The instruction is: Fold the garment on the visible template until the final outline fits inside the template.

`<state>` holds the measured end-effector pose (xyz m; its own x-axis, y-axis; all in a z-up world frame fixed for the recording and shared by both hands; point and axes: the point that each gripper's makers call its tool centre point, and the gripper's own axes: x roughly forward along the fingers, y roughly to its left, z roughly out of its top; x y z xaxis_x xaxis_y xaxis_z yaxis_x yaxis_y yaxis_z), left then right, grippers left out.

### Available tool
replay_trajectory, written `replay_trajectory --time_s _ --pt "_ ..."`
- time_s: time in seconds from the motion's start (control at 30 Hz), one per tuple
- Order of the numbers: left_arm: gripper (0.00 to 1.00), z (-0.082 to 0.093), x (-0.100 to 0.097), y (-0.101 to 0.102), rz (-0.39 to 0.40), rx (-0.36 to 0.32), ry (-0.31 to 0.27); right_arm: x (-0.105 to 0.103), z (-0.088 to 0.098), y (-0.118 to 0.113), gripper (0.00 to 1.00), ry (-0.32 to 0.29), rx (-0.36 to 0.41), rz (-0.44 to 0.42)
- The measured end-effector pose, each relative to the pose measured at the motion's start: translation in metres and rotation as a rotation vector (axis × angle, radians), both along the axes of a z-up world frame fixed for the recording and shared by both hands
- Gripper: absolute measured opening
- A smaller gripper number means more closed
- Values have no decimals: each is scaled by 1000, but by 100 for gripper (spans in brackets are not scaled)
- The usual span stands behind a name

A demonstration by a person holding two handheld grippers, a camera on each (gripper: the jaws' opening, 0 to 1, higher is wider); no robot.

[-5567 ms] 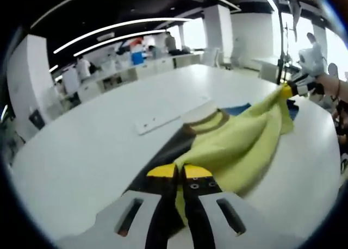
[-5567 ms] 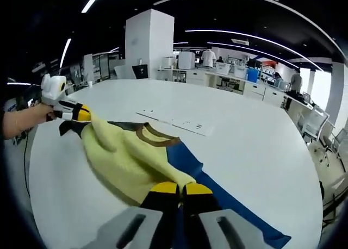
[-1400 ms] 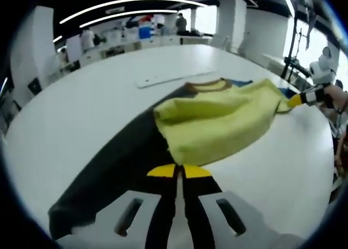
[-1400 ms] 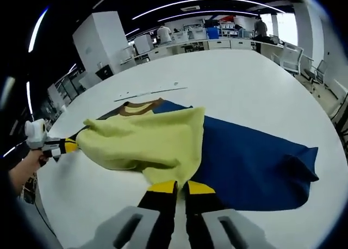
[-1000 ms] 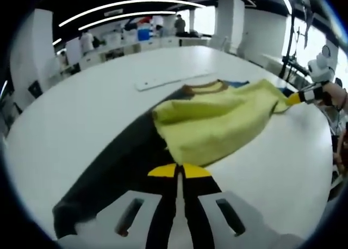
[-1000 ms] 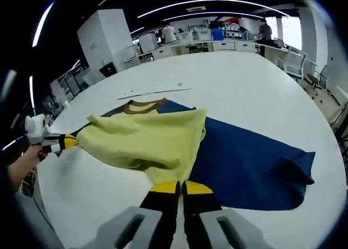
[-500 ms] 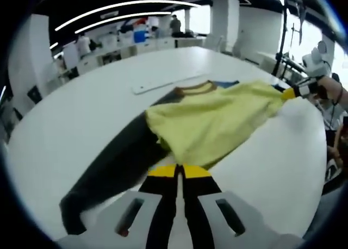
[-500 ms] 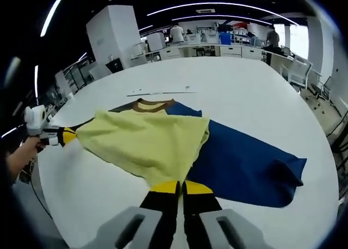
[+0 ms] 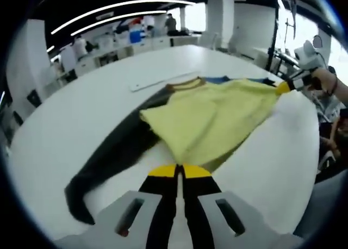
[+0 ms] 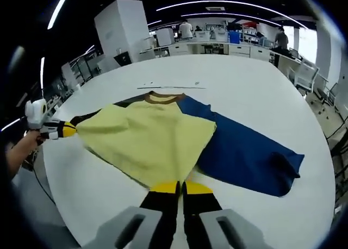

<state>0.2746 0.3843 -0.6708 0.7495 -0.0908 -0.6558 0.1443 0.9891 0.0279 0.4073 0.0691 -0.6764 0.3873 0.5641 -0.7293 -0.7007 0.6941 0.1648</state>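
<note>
White table (image 10: 261, 91), both hand-held grippers pinching yellow garment (image 10: 152, 140) corners.

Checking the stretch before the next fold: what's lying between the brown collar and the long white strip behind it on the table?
Nothing: in the right gripper view only bare white table separates the brown collar from the white strip.

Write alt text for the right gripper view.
The right gripper pinches the near hem of a yellow garment spread on a white table, its blue sleeve trailing right. At far left, the left gripper holds the opposite corner.
</note>
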Motion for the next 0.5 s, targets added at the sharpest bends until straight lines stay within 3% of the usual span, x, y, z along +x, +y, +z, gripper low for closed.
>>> replay_trajectory --time_s 0.5 --pt "0 2 -47 -19 -38 6 46 -39 -4 -14 0 38 -30 53"
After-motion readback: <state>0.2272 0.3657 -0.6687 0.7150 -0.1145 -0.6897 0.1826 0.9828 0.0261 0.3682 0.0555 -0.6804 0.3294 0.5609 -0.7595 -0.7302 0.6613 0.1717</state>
